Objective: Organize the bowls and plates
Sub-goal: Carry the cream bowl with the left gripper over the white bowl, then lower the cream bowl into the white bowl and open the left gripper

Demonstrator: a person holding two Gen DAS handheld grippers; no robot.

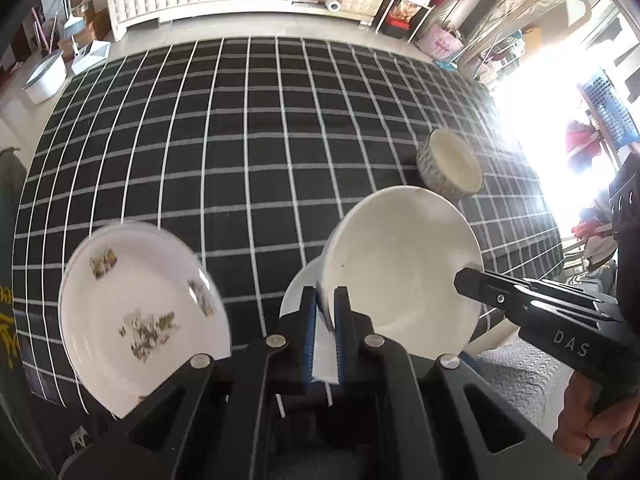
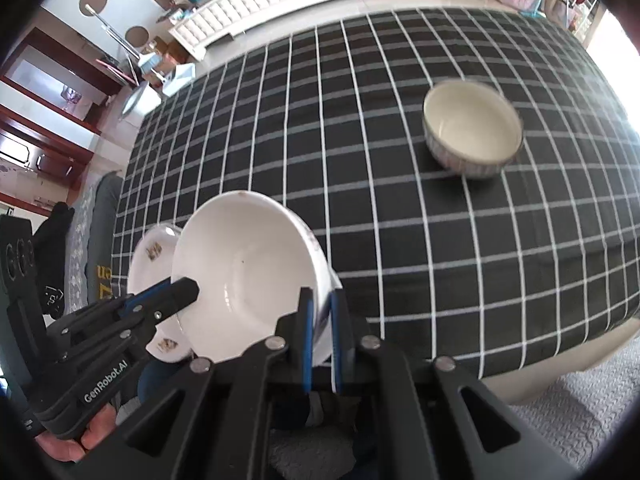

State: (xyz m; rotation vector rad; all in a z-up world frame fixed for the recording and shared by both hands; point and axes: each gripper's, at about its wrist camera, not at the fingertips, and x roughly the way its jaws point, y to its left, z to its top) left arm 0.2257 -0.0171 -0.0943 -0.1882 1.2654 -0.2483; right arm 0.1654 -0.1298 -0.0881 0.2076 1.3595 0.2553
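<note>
**Both grippers pinch one white bowl**

Checked tablecloth (image 2: pixel 400 200); floral plate (image 1: pixel 140 312) near left. White bowl (image 1: pixel 400 264), tilted, probably airborne: left gripper (image 1: pixel 324 312) and right gripper (image 2: pixel 320 320) clamp opposite rims. Glazed, slippery, breakable. Patterned bowl (image 2: pixel 472 132) far right.

Bowls: two. One plain white bowl (image 1: pixel 404 268) at lower centre-right of the left wrist view, tilted; one patterned bowl (image 1: pixel 450 166) at right of centre on the cloth.
Plates: at least two. One floral plate (image 1: pixel 140 312) at lower left of the left wrist view; one white plate (image 1: pixel 300 292) showing only an edge behind the white bowl.
Grippers: two. Left gripper (image 1: pixel 325 312) at bottom centre; right gripper (image 2: pixel 319 320) at bottom centre of the right wrist view.
Checked cloths: one (image 1: pixel 240 140).
</note>
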